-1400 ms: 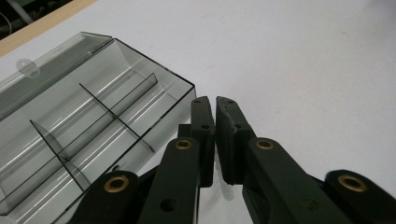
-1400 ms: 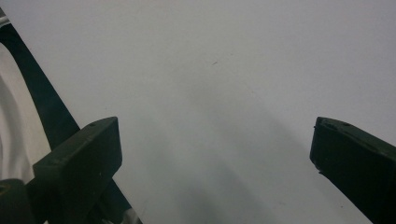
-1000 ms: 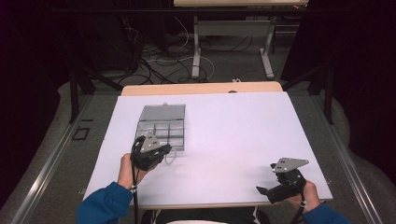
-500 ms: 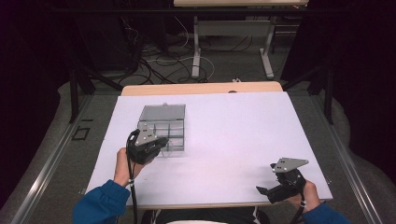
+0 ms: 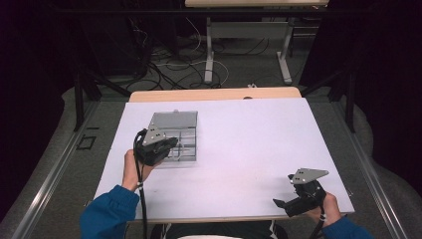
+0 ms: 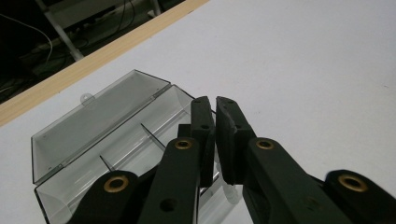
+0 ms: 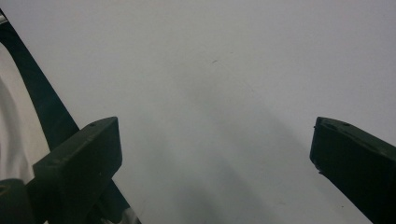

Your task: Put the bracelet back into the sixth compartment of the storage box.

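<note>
Your left claw hangs over the near left part of the clear box, its jaws pressed together with nothing between them, as the left gripper view shows. The box sits on the left half of the white counter, lid thrown open and lying flat on the far side. In the left gripper view the box shows thin dividers that split the tray into compartments; what lies in them cannot be made out. Your left hand grips the tool from the near side, blue sleeve at the counter's near edge. Well apart, at the near right corner, your right claw rests low over bare counter, pointing left. Its jaws stand spread wide in the right gripper view, with only white surface between them.
</note>
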The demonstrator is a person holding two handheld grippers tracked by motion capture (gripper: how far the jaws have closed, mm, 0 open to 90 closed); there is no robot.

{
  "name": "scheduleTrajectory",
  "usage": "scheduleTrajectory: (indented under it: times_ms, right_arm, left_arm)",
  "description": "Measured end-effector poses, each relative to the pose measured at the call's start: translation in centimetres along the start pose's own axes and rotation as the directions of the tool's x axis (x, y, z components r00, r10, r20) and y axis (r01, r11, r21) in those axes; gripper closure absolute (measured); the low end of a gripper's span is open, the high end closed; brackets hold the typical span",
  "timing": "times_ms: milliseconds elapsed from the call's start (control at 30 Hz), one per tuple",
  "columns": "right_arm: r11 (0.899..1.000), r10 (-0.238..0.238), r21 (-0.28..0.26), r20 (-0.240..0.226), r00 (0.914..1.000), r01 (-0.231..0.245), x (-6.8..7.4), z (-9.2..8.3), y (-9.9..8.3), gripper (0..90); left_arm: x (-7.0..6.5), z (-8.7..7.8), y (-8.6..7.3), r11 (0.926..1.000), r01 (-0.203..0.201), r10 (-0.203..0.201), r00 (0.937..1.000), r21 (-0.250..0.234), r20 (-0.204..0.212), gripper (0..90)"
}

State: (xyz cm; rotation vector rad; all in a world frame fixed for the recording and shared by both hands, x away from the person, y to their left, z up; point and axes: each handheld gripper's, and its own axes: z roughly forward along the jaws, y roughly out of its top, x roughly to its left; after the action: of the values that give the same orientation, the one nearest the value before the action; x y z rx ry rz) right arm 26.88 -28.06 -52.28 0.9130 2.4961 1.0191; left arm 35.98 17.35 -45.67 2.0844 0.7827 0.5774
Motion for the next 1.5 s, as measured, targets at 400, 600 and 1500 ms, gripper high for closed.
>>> scheduleTrajectory:
  times_ms: [400, 600, 1500]
  right_arm:
    - [1.000, 0.001, 0.002, -0.005, 1.0000, -0.001, 0.0, 0.0, 0.0, 1.6]
    - [1.000, 0.005, 0.004, -0.010, 0.9999, -0.005, 0.0, 0.0, 0.0, 1.6]
    - [1.000, 0.002, 0.000, -0.004, 1.0000, -0.002, 0.0, 0.0, 0.0, 1.7]
  left_arm:
    - [0.8, 1.2, 0.5, 0.9999, 0.014, -0.014, 0.9999, -0.001, -0.004, 86.8]
    - [1.0, 1.7, 0.6, 0.9998, 0.018, -0.018, 0.9998, 0.001, -0.004, 86.8]
    - [1.0, 3.4, 0.8, 0.9997, 0.023, -0.024, 0.9996, 0.008, 0.014, 86.7]
